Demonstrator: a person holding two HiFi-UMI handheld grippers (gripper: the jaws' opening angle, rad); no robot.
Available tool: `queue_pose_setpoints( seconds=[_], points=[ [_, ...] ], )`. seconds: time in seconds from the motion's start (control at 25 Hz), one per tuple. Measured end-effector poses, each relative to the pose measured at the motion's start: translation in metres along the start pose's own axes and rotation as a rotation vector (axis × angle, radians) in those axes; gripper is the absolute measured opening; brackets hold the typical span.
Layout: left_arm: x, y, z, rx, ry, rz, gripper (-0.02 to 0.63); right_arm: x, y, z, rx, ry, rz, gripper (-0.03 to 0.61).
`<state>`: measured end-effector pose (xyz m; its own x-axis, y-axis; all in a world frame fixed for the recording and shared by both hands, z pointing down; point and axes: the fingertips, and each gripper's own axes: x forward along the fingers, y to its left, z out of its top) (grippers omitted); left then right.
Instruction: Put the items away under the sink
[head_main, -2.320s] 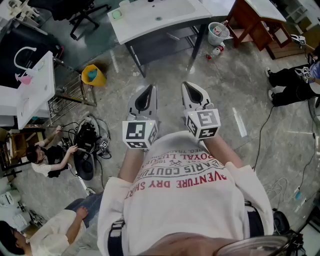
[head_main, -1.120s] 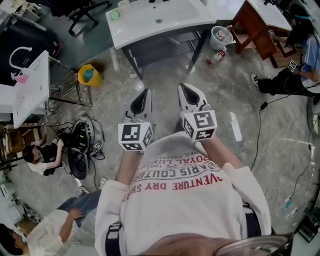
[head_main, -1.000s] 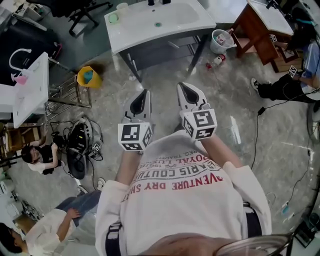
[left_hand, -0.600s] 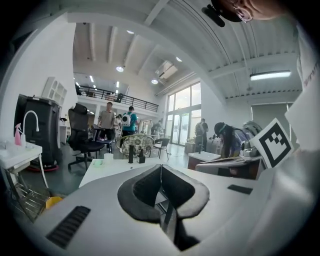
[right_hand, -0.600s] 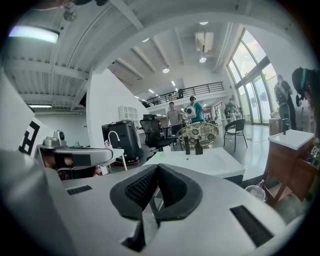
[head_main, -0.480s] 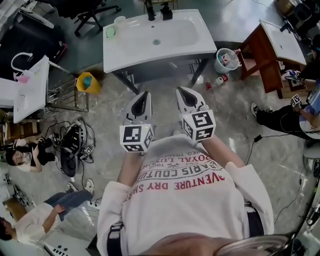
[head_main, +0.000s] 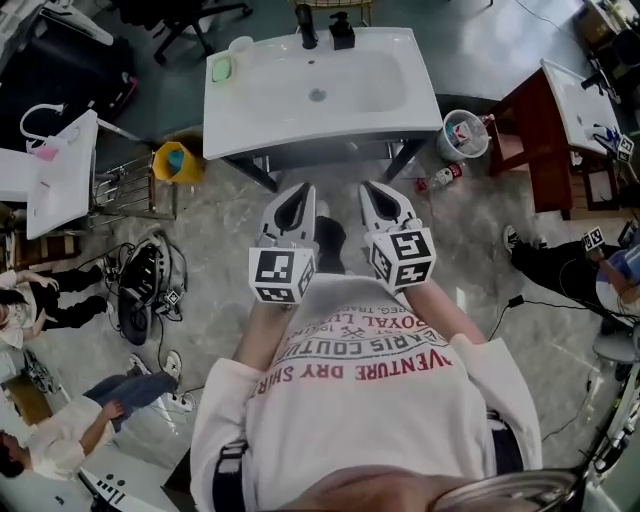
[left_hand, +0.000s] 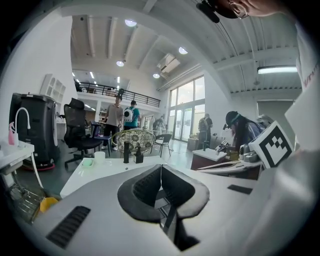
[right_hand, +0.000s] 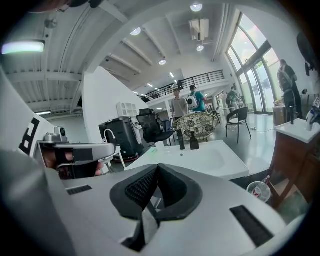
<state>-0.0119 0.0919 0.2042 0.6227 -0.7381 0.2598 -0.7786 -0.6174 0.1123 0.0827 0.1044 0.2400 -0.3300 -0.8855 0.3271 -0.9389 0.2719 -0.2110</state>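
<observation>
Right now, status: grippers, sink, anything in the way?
Left gripper shut, empty. Right gripper shut, empty. Sink straight ahead. Bucket and bottle on floor beside its right leg.

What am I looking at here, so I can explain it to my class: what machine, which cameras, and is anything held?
There is no robot. A person holds a two-jaw tool in each hand: the left gripper and the right gripper. The top-down picture comes from a camera on the person's head. The other two come from cameras riding on each gripper, looking along its jaws. Both grippers are shut and empty. Ahead stands a white sink bearing a green soap dish, a white cup and two dark items at its back edge.
</observation>
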Motion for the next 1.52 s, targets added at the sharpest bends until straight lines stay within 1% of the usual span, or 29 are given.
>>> queue_pose_setpoints(
  seconds=[0.28,0.36,0.56,0.8,1.0,1.16,1.36,1.52],
  points=[
    [0.080,0.040,0.010,0.007,0.000,-0.054,0.023,0.062,-0.045,0.023,-0.008,-0.013,-0.060,0.025],
    [0.105,0.054,0.020,0.014,-0.001,-0.077,0.023,0.086,-0.058,0.034,-0.004,-0.014,-0.081,0.025],
    [0.169,0.103,0.056,0.015,-0.024,-0.114,0.023,0.158,-0.082,0.076,-0.001,-0.027,-0.119,0.025],
    [0.215,0.162,0.081,-0.005,-0.042,-0.131,0.023,0.226,-0.094,0.116,-0.023,-0.042,-0.156,0.025],
    [0.251,0.198,0.082,-0.037,-0.021,-0.116,0.023,0.272,-0.114,0.130,-0.021,-0.029,-0.175,0.025],
    [0.269,0.212,0.075,-0.051,0.004,-0.101,0.023,0.296,-0.129,0.127,-0.012,-0.007,-0.178,0.025],
    [0.285,0.228,0.068,-0.072,0.030,-0.048,0.023,0.320,-0.144,0.126,-0.013,0.017,-0.159,0.025],
    [0.298,0.236,0.058,-0.102,0.065,0.010,0.023,0.339,-0.161,0.120,-0.005,0.062,-0.138,0.025]
  ],
)
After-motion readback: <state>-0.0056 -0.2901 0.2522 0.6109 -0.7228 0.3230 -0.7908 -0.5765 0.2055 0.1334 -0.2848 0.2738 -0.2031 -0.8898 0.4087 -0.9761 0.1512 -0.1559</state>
